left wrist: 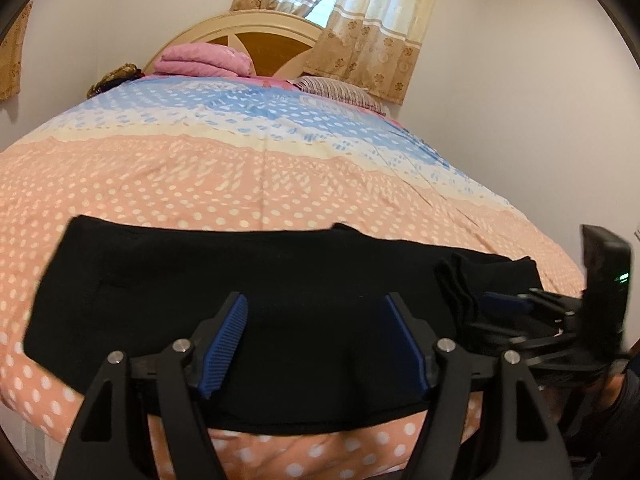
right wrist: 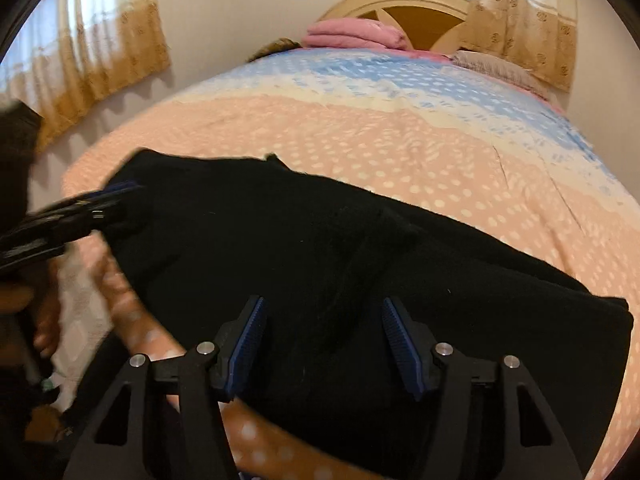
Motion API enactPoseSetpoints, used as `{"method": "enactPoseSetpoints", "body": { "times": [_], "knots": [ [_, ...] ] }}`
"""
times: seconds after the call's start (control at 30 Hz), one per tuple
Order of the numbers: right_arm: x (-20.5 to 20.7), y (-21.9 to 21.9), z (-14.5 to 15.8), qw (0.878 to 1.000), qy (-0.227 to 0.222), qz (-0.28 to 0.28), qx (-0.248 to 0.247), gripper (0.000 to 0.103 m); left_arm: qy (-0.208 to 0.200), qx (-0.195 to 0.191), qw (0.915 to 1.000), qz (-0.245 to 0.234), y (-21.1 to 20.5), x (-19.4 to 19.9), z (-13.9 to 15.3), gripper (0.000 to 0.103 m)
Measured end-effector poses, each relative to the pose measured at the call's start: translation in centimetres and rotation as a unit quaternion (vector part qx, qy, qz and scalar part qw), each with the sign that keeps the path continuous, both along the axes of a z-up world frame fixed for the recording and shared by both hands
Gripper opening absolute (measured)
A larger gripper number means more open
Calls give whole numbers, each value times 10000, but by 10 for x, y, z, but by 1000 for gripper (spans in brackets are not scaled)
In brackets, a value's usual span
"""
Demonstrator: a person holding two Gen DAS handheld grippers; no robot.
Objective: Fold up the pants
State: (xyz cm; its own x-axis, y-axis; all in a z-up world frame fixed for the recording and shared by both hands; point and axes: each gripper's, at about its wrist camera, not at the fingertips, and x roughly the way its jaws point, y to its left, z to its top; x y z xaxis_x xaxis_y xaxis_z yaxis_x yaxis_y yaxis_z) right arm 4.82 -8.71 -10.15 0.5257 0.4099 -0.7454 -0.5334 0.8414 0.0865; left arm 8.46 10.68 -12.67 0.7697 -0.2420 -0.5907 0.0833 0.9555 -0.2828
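Note:
The black pants lie flat across the near end of the bed, on a pink dotted bedspread. My left gripper is open and empty, low over the pants near their front edge. My right gripper is open and empty too, over the pants in its own view. The right gripper also shows at the right of the left wrist view, next to a bunched fold of the pants. The left gripper shows blurred at the left of the right wrist view, at the pants' left end.
The bedspread turns blue and white farther back. A folded pink blanket and a striped pillow lie by the cream headboard. Curtains hang behind. White walls close both sides. The bed's front edge drops off just below my grippers.

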Motion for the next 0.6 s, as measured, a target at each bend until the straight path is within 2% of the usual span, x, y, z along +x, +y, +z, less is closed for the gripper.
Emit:
{"method": "enactPoseSetpoints", "body": {
  "times": [0.07,0.17,0.3,0.33,0.4,0.43,0.5,0.6],
  "knots": [
    [-1,-30,12,9995,-155,-220,136,62,-19,185,9997,161,13,-3,2,73],
    [5,-82,23,9962,-312,-791,172,62,-75,525,9973,506,38,-6,6,80],
    [25,-145,17,9886,-80,-1428,464,62,-52,896,9903,1060,76,-4,4,81],
    [29,-153,13,9874,11,-1474,572,62,10,904,9892,1155,85,-1,1,81],
    [47,-170,-11,9834,532,-1534,805,62,162,934,9868,1316,100,5,-8,81],
    [50,-175,-18,9817,574,-1529,985,62,218,950,9861,1343,102,7,-11,81],
    [49,-177,-18,9797,490,-1516,1218,62,392,912,9852,1396,111,13,-20,81],
    [37,-175,-5,9801,237,-1510,1265,62,486,908,9844,1427,118,15,-28,81]
  ]
}}
